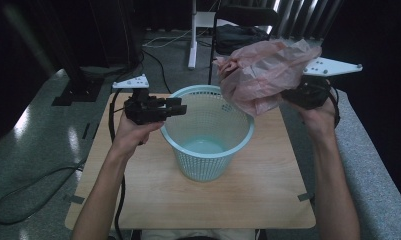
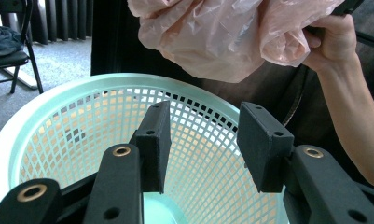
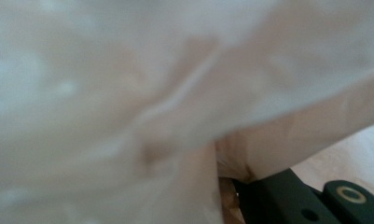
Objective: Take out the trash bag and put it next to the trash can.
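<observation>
Left gripper (image 2: 201,140) closest to the lens, jaws parted with nothing between them, held at the near rim of the light blue mesh basket (image 2: 72,135); the rim runs just beyond the jaw tips, whether a pad touches it cannot be told. Right gripper (image 1: 288,96) clamped on a crumpled pink plastic bag (image 1: 260,72), raised above the basket's far right rim, bag bulging out past its jaws toward the left gripper. Basket stands upright on the wooden table (image 1: 268,190), between both hands.
</observation>
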The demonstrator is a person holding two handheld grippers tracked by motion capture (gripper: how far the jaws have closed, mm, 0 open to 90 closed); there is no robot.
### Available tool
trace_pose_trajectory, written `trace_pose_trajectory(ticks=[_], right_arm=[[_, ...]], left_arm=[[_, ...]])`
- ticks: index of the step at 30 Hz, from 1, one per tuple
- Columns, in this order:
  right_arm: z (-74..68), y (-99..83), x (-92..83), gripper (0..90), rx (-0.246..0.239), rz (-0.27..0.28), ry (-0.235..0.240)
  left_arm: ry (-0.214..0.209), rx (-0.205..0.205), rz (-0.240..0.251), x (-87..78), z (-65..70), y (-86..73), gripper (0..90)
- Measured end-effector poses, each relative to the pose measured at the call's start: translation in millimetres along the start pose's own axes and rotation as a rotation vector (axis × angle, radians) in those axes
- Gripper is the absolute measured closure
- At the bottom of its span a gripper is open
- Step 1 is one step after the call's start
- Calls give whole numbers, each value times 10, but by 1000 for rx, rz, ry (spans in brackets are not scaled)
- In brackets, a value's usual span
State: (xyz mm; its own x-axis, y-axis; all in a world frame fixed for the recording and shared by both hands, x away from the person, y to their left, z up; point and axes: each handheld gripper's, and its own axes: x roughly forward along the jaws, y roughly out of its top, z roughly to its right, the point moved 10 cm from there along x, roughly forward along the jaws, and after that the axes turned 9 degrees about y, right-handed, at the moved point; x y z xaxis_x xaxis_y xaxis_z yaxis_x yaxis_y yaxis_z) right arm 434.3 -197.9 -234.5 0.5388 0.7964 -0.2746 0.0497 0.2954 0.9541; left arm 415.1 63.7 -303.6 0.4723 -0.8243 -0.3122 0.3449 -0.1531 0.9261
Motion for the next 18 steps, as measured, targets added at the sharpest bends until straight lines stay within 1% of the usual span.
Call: trace_pose_trajectory(ticks=[4,6,8,10,11,18], right_arm=[[56,-70,-77,857,15,-1,-25],[74,-85,-97,857,16,1,-30],[96,-115,-126,857,19,-7,-44],[105,-125,-137,857,20,-8,-48],[127,-157,-166,857,23,-15,-60],[164,-232,-195,857,29,-26,-79]], left_arm=[[0,0,0,10,5,-1,548],[-1,0,0,12,8,-1,548],[-1,2,-2,19,12,-3,548],[-2,3,-2,23,13,-4,548],[-6,2,-1,35,21,-3,548],[-7,3,-1,35,22,-7,548]])
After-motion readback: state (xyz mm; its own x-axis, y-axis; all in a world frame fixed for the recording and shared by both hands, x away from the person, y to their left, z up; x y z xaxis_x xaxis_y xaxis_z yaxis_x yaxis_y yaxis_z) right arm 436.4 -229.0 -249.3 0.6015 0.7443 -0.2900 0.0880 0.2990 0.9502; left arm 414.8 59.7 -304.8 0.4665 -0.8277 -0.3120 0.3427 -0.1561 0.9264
